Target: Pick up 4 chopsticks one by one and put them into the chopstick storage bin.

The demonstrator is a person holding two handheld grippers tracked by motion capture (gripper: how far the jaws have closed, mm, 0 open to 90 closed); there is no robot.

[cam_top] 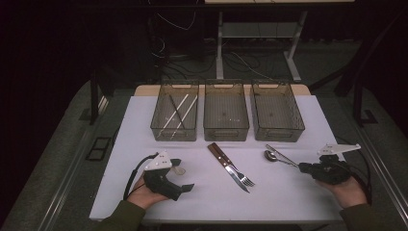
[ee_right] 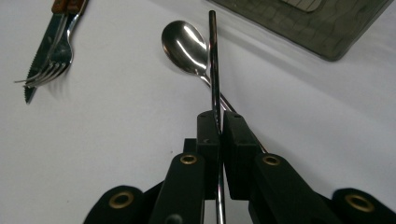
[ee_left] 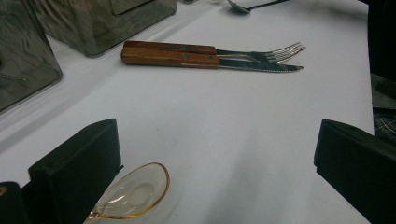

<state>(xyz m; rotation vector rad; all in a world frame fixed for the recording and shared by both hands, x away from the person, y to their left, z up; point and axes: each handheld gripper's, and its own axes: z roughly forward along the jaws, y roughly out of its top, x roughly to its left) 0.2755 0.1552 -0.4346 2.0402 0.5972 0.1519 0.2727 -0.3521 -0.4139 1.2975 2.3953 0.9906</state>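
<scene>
Left gripper [ee_left: 217, 158] with its two black jaws standing wide apart over the white surface [ee_left: 224, 121]. A clear, amber-rimmed spoon [ee_left: 133, 193] lies just beside the left-hand jaw. Farther off, a wooden-handled fork [ee_left: 187, 49] and knife [ee_left: 196, 60] lie side by side, touching. Smoky translucent bins [ee_left: 100, 21] stand at upper left

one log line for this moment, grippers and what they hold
left gripper: open, beside clear spoon | right gripper: shut on metal chopstick | steel spoon: on table
</scene>
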